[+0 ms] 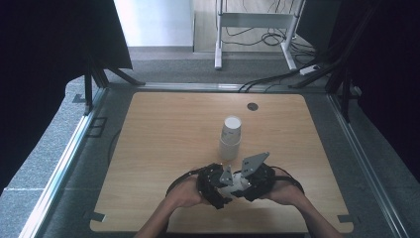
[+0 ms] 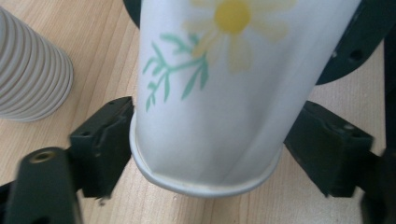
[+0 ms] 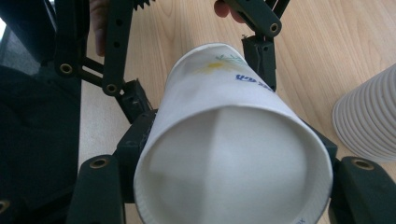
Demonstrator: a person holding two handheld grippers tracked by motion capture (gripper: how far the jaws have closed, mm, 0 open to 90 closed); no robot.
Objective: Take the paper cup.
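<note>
A single white paper cup [image 1: 236, 180] with a yellow daisy print lies sideways between my two grippers, near the front edge of the wooden table [image 1: 163, 148]. My left gripper [image 2: 205, 149] is shut on the cup's base end [image 2: 205, 116], one jaw on each side. My right gripper [image 3: 233, 158] is shut on the open mouth end [image 3: 229, 163], whose white inside faces its camera. In the high view the left gripper [image 1: 220, 184] and right gripper [image 1: 250, 181] almost meet. A tall stack of ribbed paper cups [image 1: 231, 138] stands upright just behind them, also seen as stack [image 2: 32, 74] and stack [image 3: 369, 121].
A small dark round grommet [image 1: 252, 106] sits near the table's far edge. Beyond the table are a white desk frame [image 1: 257, 29] and floor cables [image 1: 277, 74]. Black curtains flank both sides. Metal rails [image 1: 64, 163] run along the table's sides.
</note>
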